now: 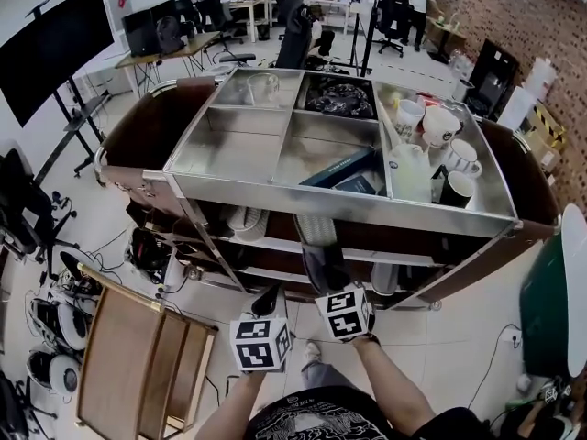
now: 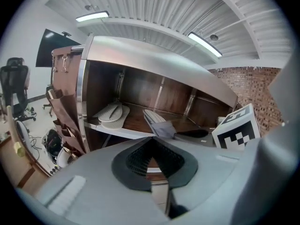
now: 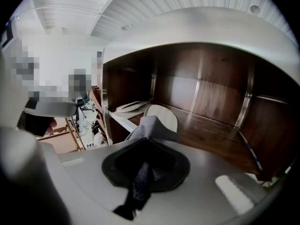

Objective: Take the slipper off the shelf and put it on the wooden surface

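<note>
With the right gripper (image 3: 144,159) jaws clamped on the slipper (image 3: 161,118) and the left gripper (image 2: 151,161) jaws together, we draw it level off the shelf (image 3: 213,137).

Lighting: bright, even, indoor. Source: long white ceiling strip lamps (image 2: 205,43) above the brown wooden shelf cart with a steel top (image 1: 229,149).
Glare: pale sheen across that top.
Shadow: dim shelves beneath it.
Distortion: both gripper views fisheye, black corners, cart edges bowed.
Focus: nearest foreground below the cart soft.
</note>
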`<move>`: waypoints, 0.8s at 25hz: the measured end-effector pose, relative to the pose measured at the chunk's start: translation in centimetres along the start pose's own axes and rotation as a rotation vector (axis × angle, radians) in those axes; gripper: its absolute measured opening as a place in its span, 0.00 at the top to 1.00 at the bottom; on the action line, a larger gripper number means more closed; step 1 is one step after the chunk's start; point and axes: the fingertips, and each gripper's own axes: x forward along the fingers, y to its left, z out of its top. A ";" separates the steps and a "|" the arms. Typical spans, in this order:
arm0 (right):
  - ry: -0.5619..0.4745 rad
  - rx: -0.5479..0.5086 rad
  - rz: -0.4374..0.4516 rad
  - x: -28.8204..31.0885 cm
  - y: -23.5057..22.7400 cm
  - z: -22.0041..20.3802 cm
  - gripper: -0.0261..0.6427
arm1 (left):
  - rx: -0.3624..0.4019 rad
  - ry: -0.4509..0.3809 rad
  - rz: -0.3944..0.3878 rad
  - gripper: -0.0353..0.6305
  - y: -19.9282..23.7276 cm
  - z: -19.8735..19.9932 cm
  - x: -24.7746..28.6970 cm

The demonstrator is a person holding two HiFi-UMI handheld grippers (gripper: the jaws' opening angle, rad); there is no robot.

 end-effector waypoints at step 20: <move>-0.095 -0.121 0.140 -5.7 14.4 2.3 0.94 | -0.046 -0.084 0.092 0.94 5.2 -2.2 -10.7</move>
